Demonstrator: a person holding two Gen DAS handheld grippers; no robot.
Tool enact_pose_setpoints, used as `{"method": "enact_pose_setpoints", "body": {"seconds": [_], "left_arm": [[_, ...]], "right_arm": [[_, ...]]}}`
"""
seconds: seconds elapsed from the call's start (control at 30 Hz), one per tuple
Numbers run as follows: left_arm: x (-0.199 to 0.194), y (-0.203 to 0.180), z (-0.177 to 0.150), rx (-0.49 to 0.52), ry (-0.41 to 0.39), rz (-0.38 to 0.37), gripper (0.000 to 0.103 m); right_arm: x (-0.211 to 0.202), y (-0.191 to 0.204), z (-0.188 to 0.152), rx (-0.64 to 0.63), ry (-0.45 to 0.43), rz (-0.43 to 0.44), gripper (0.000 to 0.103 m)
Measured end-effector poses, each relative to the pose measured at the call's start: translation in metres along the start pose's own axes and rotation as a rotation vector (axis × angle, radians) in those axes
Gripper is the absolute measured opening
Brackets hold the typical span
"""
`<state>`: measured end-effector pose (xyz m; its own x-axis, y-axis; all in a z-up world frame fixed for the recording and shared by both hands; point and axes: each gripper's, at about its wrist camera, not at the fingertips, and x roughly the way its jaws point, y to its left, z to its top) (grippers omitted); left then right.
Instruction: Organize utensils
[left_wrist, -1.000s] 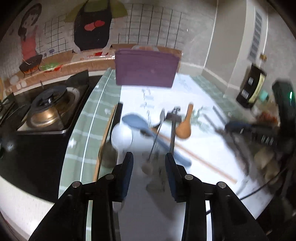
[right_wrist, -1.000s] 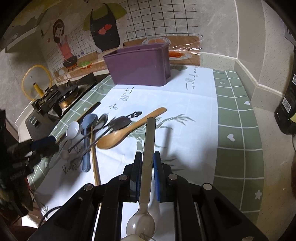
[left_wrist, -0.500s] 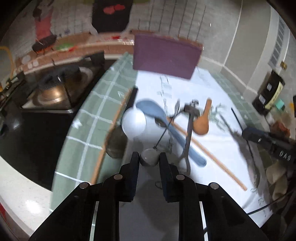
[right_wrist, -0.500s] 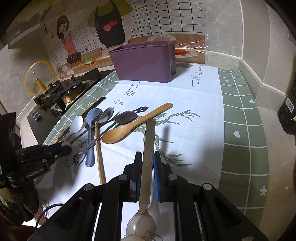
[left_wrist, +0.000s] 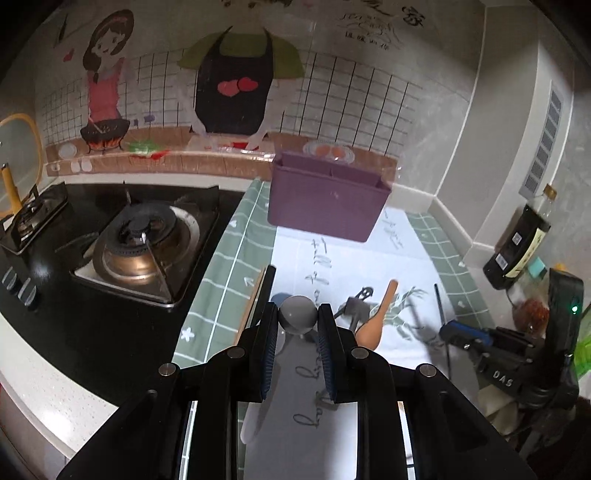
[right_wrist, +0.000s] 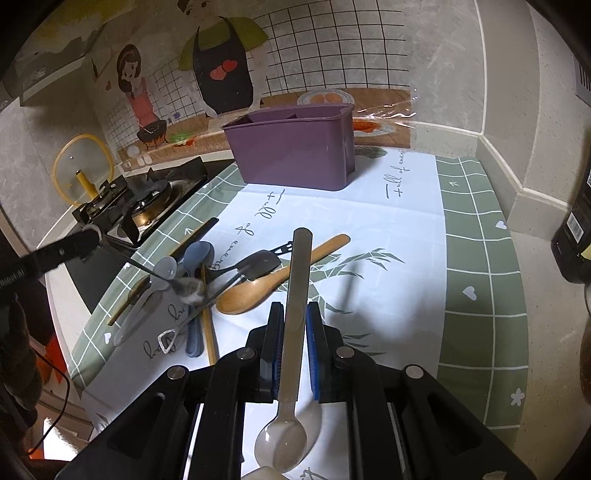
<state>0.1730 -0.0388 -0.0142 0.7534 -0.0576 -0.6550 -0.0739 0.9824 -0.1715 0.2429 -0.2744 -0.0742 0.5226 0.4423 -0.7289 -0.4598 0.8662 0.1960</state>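
Note:
My left gripper (left_wrist: 297, 317) is shut on a metal spoon (left_wrist: 297, 315), gripping its grey bowl and holding it above the cloth; the spoon also shows lifted and blurred in the right wrist view (right_wrist: 190, 290). My right gripper (right_wrist: 294, 314) is shut on a beige plastic spoon (right_wrist: 297, 295), handle pointing forward, bowl back near the camera. A purple utensil holder (left_wrist: 327, 197) stands at the far end of the cloth, also in the right wrist view (right_wrist: 295, 147). A wooden spoon (right_wrist: 273, 278), black spatula (right_wrist: 255, 267), blue spoon (right_wrist: 195, 258) and wooden chopsticks (right_wrist: 208, 325) lie on the cloth.
A gas stove (left_wrist: 136, 243) sits left of the green-and-white tablecloth (right_wrist: 476, 258). A dark bottle (left_wrist: 517, 247) stands at the right by the wall. A glass pan lid (right_wrist: 83, 168) leans behind the stove.
My left gripper closed on the metal spoon's bowl and lifted it off the cloth, tilting up toward the holder. My right gripper kept its beige spoon and moved slightly forward.

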Motion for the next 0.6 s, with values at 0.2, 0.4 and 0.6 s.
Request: {"method": "enact_pose_setpoints", "body": {"seconds": [0.2,0.4,0.6], "left_arm": [[-0.009,-0.006,0.008,0.027,-0.030,0.021,0.022],[-0.027,-0.007,0.039,0.069,-0.112,0.026,0.022],[-0.039,0.003,0.096,0.079,-0.194,-0.015,0.022]], "right_arm": [[-0.004,0.004,0.004,-0.003,-0.019,0.000,0.011],[-0.024,0.006,0.025,0.018,-0.113,0.009,0.004],[-0.034,0.011,0.080,-0.038,-0.140,0.060,0.005]]}}
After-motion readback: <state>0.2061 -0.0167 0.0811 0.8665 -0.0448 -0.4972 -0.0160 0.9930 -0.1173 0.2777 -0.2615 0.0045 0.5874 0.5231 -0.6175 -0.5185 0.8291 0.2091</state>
